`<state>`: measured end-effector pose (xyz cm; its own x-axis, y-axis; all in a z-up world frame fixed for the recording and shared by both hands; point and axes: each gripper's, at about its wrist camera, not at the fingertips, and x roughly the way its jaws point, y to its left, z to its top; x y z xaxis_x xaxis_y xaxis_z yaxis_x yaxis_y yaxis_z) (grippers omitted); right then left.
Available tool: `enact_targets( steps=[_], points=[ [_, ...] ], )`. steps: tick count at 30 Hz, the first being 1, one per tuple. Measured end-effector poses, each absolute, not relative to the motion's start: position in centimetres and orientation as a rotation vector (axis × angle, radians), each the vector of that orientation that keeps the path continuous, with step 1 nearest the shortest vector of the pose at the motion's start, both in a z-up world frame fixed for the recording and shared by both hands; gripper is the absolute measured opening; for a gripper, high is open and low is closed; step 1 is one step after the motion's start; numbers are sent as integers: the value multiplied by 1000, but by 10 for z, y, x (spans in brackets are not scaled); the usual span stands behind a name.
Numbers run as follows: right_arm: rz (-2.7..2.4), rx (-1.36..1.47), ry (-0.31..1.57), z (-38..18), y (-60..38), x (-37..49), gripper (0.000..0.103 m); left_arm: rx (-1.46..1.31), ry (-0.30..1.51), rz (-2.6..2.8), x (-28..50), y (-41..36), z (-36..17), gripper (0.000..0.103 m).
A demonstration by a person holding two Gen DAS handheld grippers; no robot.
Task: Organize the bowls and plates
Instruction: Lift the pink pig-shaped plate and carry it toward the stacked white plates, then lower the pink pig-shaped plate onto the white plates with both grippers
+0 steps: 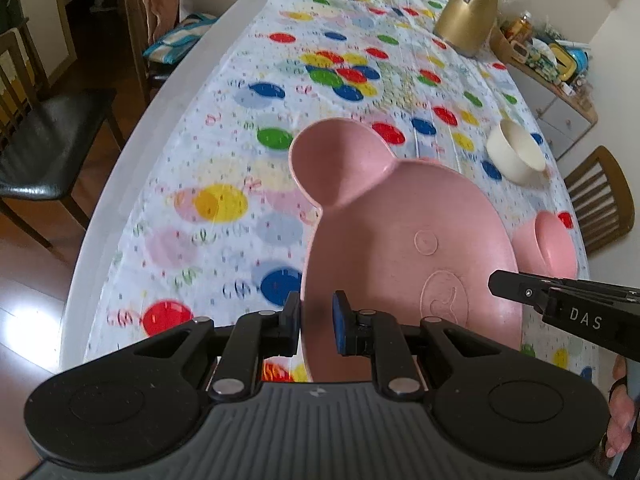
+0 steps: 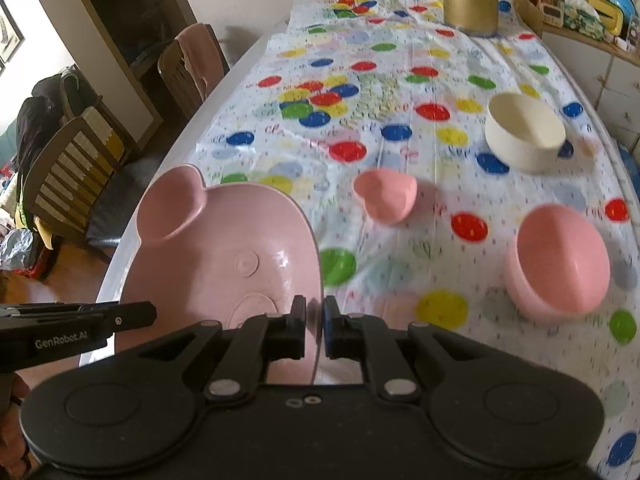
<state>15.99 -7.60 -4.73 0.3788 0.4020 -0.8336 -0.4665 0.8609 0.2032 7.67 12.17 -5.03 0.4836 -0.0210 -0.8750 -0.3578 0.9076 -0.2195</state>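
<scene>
We hold the pink bear-faced plate (image 1: pixel 400 240) between two pairs of tongs. The left tongs (image 1: pixel 316 322) straddle its near-left rim, with a gap showing beside one blue pad, so we cannot tell whether they clamp it. The right tongs (image 2: pixel 315 326) stand nearly closed on the near-right rim, apparently pinching it. Gripping opposite edges probably keeps the broad, shallow plate level and above the worktop (image 2: pixel 400 80).

The plate is matte, faintly speckled plastic, with a rounded ear lobe (image 1: pixel 340 160) forming a small well and an embossed eye and snout in its floor.

Ahead of the right tongs lies a small pink heart-shaped dish (image 2: pixel 386 196). To their right sits a round pink bowl (image 2: pixel 560 260), and farther ahead a cream bowl (image 2: pixel 524 132) with straighter walls; all three rest apart on the balloon-printed cloth (image 1: pixel 240 140). A gold jug (image 1: pixel 468 16) stands well beyond.

We judge the plate will serve as a base, or be set aside, before the bowls are gathered.
</scene>
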Motion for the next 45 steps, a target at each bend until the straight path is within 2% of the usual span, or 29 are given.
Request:
enact_targets(
  steps=[20, 45],
  points=[
    [540, -61, 1161, -93, -102, 116, 7, -428, 1137, 208, 32, 97, -81, 16],
    [508, -45, 1194, -114, -106, 121, 8, -414, 1158, 204, 37, 93, -99, 16]
  ],
)
